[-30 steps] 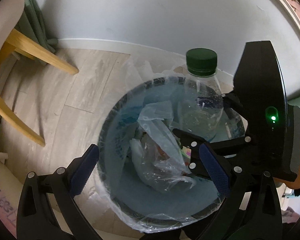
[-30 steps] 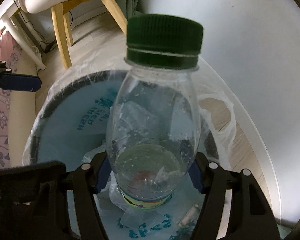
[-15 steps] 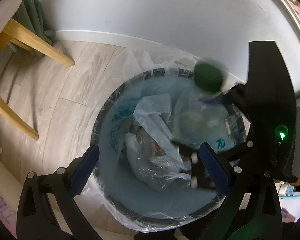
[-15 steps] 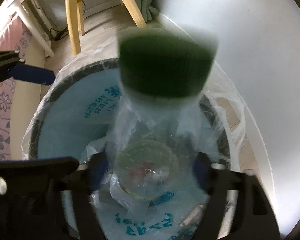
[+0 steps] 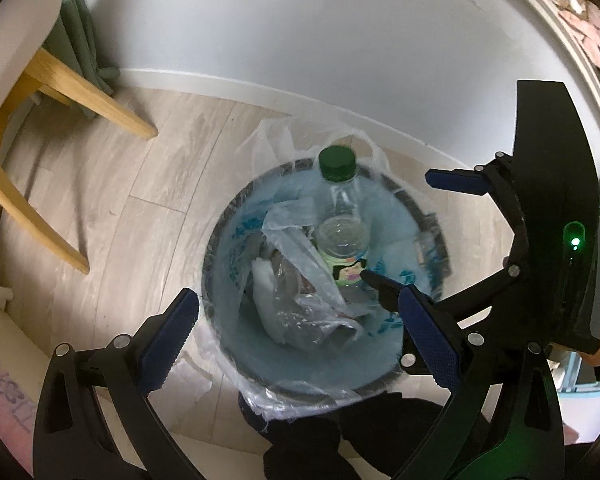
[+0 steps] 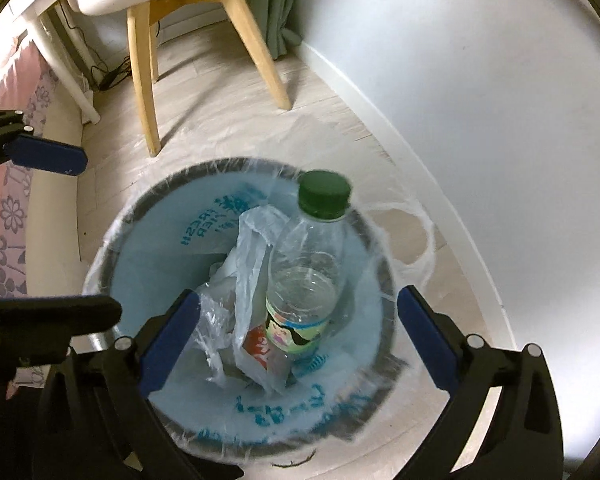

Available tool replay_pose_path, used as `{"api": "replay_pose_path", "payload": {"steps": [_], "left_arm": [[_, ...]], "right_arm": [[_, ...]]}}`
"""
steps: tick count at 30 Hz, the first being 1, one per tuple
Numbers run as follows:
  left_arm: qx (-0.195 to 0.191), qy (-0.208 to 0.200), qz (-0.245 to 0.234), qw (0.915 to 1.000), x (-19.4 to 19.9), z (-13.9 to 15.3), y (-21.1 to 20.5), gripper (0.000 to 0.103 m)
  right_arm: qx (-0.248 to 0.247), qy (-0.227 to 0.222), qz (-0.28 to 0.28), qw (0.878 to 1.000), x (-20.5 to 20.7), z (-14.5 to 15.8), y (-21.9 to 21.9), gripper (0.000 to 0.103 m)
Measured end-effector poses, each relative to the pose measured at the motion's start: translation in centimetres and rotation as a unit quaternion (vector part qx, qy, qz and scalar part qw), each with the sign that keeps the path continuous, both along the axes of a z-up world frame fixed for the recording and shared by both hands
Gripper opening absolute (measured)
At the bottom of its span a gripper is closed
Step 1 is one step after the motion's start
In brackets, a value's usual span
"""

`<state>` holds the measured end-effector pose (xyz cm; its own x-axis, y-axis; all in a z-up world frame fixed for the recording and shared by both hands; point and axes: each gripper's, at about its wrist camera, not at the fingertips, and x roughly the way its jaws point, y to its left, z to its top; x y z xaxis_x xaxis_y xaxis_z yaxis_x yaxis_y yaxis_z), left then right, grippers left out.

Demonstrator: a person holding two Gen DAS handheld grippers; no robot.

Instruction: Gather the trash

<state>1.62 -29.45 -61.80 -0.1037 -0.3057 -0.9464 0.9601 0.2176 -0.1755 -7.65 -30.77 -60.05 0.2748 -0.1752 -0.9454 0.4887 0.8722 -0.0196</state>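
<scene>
A clear plastic bottle (image 6: 306, 276) with a green cap stands tilted inside the trash bin (image 6: 140, 208), which has a pale blue liner. It also shows in the left wrist view (image 5: 342, 240), inside the bin (image 5: 220, 240). Crumpled clear plastic bags (image 6: 240, 280) lie beside it in the bin. My right gripper (image 6: 298, 334) is open and empty above the bin's near side. My left gripper (image 5: 298, 338) is open and empty over the bin. The right gripper's fingers (image 5: 456, 182) show at the right of the left wrist view.
A wooden-legged chair (image 6: 148, 80) stands behind the bin, with a green curtain (image 6: 276, 8) next to it. A white wall (image 6: 480, 80) and skirting run close along the bin's right. A pink floral cloth (image 6: 12, 208) lies at the left edge.
My right gripper opened and let go of the bottle, which dropped into the bin. Both grippers rose away from the bin.
</scene>
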Motion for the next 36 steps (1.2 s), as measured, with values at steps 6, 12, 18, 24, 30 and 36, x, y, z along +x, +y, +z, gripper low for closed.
{"api": "replay_pose_path", "payload": {"steps": [6, 12, 18, 24, 30, 36], "left_arm": [[-0.011, -0.006, 0.001, 0.9999, -0.4, 5.1, 0.3, 0.097], [-0.031, -0.016, 0.005, 0.9994, -1.2, 11.3, 1.0, 0.097], [-0.045, -0.033, 0.01, 0.9984, -2.4, 17.0, 1.4, 0.097], [-0.057, -0.036, 0.019, 0.9975, -3.5, 21.7, 1.3, 0.097], [-0.079, -0.056, 0.042, 0.9944, -3.9, 26.0, 1.1, 0.097], [-0.105, -0.056, 0.047, 0.9918, -3.9, 29.5, 1.5, 0.097]], "right_arm": [[-0.008, 0.003, -0.008, 1.0, -1.6, 5.2, -0.4, 0.096], [-0.023, -0.002, -0.018, 1.0, -2.7, 11.1, 0.1, 0.096], [-0.035, -0.013, -0.034, 0.999, -3.8, 16.5, 0.2, 0.096], [-0.051, -0.022, -0.048, 0.997, -4.8, 21.0, -0.2, 0.096], [-0.067, -0.032, -0.056, 0.996, -5.3, 24.8, -0.5, 0.096], [-0.085, -0.045, -0.058, 0.994, -5.6, 28.0, -0.5, 0.096]]}}
